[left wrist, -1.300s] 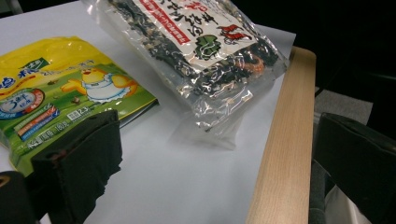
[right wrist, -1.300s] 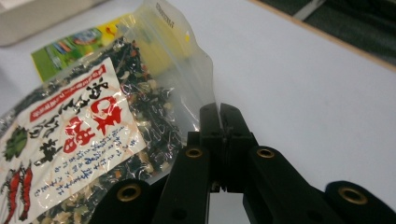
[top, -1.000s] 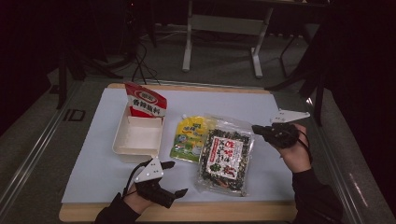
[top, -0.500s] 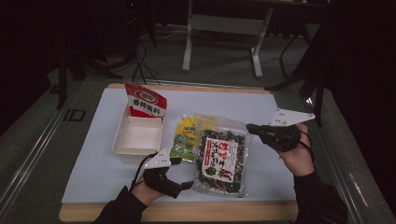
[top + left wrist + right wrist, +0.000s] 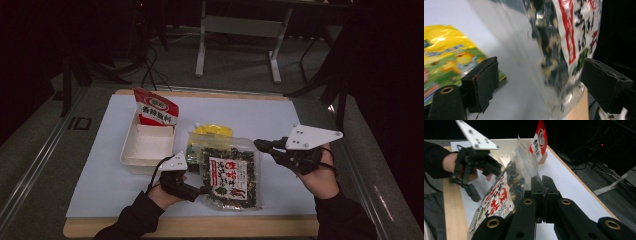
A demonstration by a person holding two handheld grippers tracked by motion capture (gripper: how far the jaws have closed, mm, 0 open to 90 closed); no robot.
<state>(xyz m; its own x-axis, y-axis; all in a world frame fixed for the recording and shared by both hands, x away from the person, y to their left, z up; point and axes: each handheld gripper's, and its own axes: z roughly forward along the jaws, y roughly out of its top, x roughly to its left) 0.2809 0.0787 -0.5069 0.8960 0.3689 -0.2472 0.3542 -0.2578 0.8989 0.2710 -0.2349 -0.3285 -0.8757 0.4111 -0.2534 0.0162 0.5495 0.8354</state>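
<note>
A clear bag of dark snack mix with a red-and-white label (image 5: 230, 172) lies on the white mat. Its far right corner is lifted, and my right gripper (image 5: 261, 145) is shut on that clear edge (image 5: 534, 172); the jaws (image 5: 541, 187) meet with the film between them. My left gripper (image 5: 202, 190) is at the bag's near left edge. Its jaws (image 5: 544, 85) have just been closing and stand either side of the bag's corner (image 5: 564, 37) without pressing on it. The right gripper view shows that left gripper (image 5: 486, 181) beside the bag (image 5: 499, 197).
A yellow-green packet (image 5: 210, 132) lies partly under the bag's far end, also seen as the yellow packet (image 5: 444, 57). A white tray (image 5: 131, 145) stands to the left with a red-and-white pouch (image 5: 155, 110) leaning in it. The table's wooden front edge (image 5: 200, 227) is close.
My left gripper has moved right, up to the bag, and its jaws now straddle the bag's corner. My right hand has risen a little with the bag's far corner.
</note>
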